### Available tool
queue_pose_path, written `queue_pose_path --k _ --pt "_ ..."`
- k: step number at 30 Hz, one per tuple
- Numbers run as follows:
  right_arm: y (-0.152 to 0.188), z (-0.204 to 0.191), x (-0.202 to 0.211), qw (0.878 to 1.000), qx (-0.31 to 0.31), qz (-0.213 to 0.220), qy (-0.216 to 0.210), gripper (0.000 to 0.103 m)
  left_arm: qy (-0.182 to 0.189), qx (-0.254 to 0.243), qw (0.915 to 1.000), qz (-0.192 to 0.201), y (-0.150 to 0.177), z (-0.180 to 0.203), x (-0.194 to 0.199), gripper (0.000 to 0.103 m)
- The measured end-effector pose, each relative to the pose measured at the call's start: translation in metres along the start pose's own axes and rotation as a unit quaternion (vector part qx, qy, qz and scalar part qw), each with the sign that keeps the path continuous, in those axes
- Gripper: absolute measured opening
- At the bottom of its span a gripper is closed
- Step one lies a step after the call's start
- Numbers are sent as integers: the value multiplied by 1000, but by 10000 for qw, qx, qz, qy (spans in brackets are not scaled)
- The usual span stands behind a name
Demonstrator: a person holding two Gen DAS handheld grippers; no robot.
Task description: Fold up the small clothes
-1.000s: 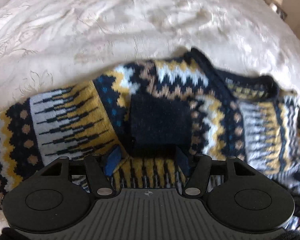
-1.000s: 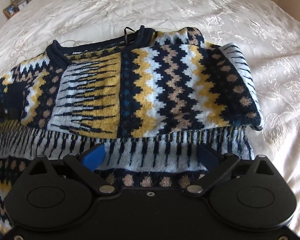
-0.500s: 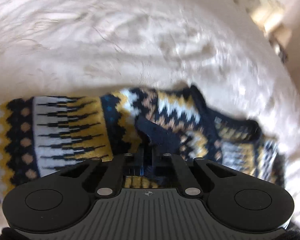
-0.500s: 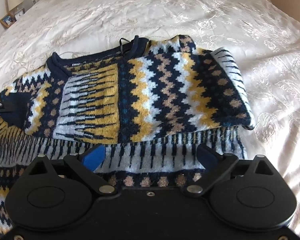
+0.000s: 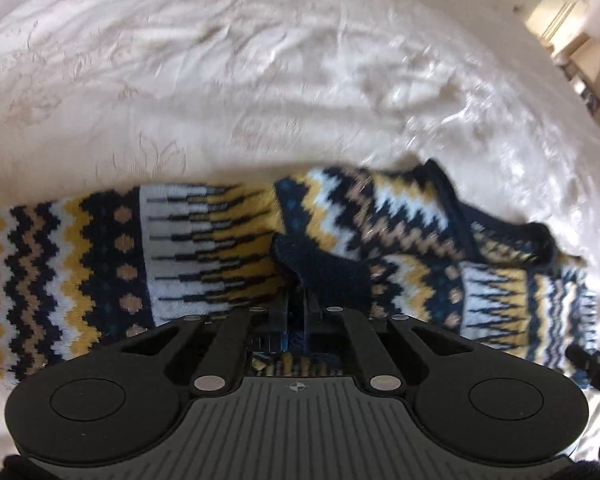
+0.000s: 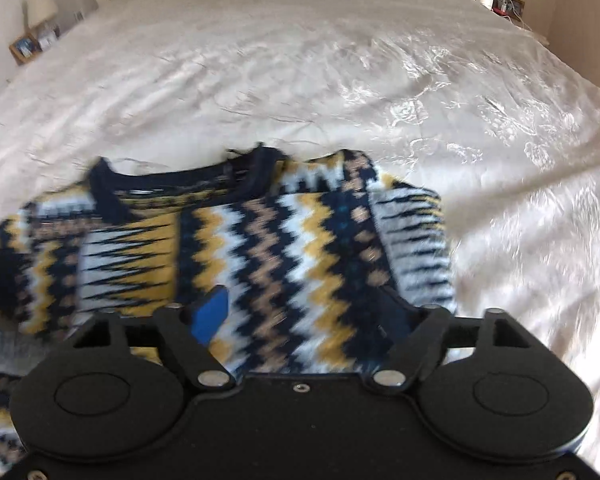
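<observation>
A small knitted sweater (image 5: 204, 248) in navy, yellow, white and tan zigzags lies on a white bedspread (image 5: 260, 80). My left gripper (image 5: 298, 310) is shut on the navy cuff (image 5: 320, 272) of a sleeve, holding it over the sweater's body. In the right wrist view the sweater (image 6: 260, 248) lies with its navy neckline (image 6: 180, 180) at the far side and a sleeve folded across the front. My right gripper (image 6: 304, 312) is open just above the sweater's middle, with nothing between its fingers.
The white embroidered bedspread (image 6: 340, 80) spreads all around the sweater. Bedside tables with lamps and a picture frame (image 6: 24, 46) stand past the far corners. The tip of the other gripper (image 5: 596, 368) shows at the right edge of the left wrist view.
My left gripper closed on the navy sleeve cuff and carries it across the sweater. My right gripper stayed open and moved forward over the sweater, from the hem towards the middle.
</observation>
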State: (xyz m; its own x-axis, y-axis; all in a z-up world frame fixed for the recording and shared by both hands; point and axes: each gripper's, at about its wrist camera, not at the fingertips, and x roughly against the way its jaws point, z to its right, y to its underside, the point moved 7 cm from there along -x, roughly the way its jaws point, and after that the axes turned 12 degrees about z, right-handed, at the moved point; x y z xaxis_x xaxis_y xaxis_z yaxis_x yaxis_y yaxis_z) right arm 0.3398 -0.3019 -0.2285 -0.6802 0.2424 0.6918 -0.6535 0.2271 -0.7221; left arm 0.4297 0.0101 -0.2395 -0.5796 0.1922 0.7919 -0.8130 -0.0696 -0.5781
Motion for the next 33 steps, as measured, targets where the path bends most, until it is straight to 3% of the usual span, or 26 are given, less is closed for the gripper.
queue_pose_path --k 3,7,9,14,17,24,33 --pt "2 15 -27 9993 -5 -302 202 78 -96 -78 9998 -142 7 -4 -8 11" --pt "7 27 -41 9980 -115 -517 340 84 62 -104 9998 -163 10 -7 -9 12" --pt "6 25 -35 9982 -87 -475 354 85 200 10 9995 -225 10 -10 -5 28" --pt "6 5 -6 9992 -158 -325 169 102 182 -2 9998 -37 10 -21 22 65" --pt "11 -16 10 9990 -126 -428 -51 102 126 20 9999 17 15 -34 41 73" --pt "44 -71 47 9922 -1 -1112 -571 102 -173 101 9998 -45 36 -76 79 75" --pt "115 -106 74 9804 497 -1829 -541 102 124 -23 9991 -396 89 -79 111 75"
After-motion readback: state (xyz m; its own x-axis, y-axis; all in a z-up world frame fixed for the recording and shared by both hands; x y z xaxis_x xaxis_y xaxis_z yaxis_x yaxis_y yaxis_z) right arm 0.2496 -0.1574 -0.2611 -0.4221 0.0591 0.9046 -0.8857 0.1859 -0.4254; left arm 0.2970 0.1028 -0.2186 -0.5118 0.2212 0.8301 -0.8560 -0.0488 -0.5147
